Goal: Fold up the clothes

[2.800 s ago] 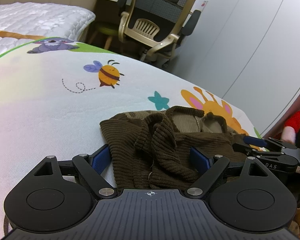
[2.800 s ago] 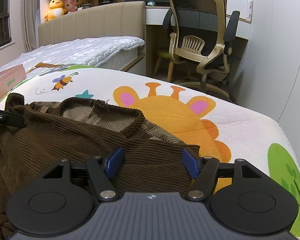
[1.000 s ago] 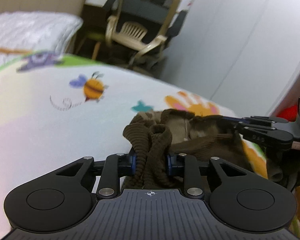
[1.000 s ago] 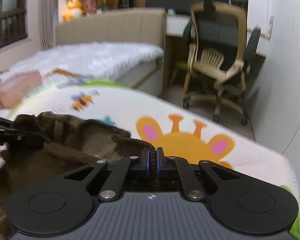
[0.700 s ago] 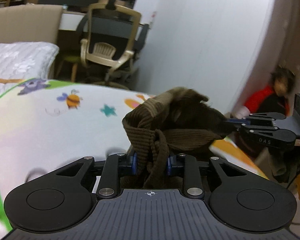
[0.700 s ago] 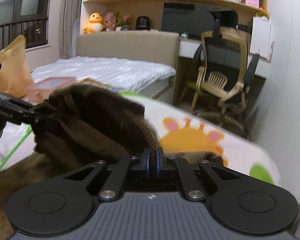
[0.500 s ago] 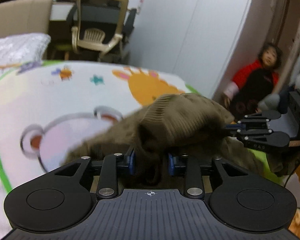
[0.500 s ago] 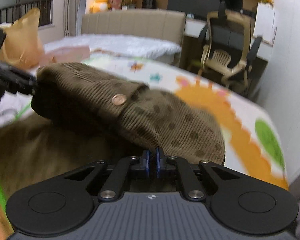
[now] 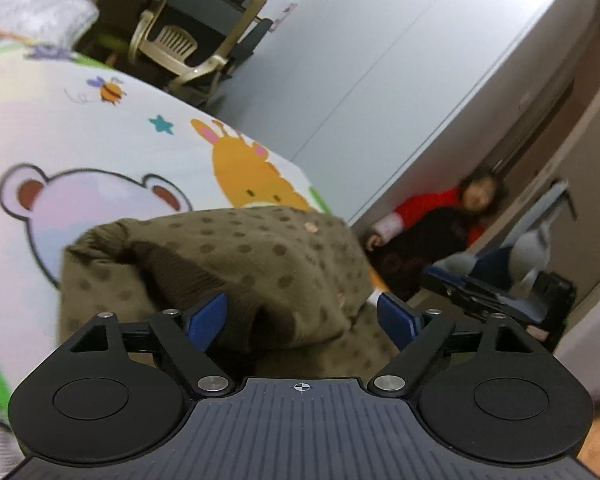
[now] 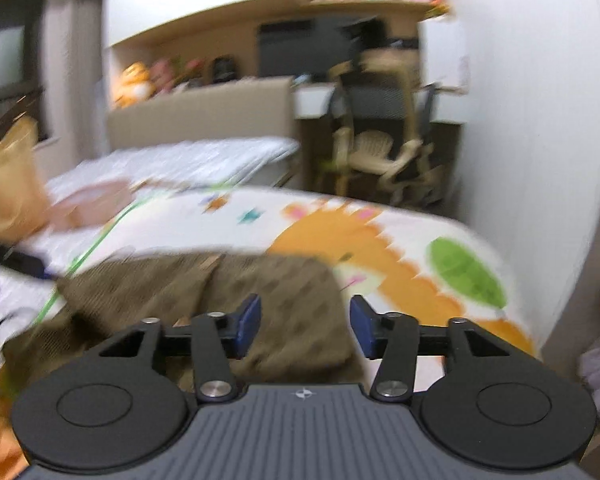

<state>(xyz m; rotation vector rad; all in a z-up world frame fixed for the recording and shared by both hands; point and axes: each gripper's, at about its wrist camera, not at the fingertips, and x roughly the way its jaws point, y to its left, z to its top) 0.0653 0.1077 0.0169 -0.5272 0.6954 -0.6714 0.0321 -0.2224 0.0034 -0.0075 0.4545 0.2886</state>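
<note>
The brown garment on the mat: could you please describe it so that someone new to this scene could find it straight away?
Start at the white cartoon play mat printed with a bear, a bee and an orange giraffe. At its near edge, just below the giraffe, lies the brown garment, folded over on itself. It is the only clothing on the mat: ribbed brown fabric, dotted lining turned outward, with one small button showing.

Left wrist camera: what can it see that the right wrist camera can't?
Only the left view shows the printed bear face and a person in red sitting by the wall. Only the right view shows the yellow plush toy on the shelf. Both show the brown dotted garment on the cartoon mat and the beige office chair.
</note>
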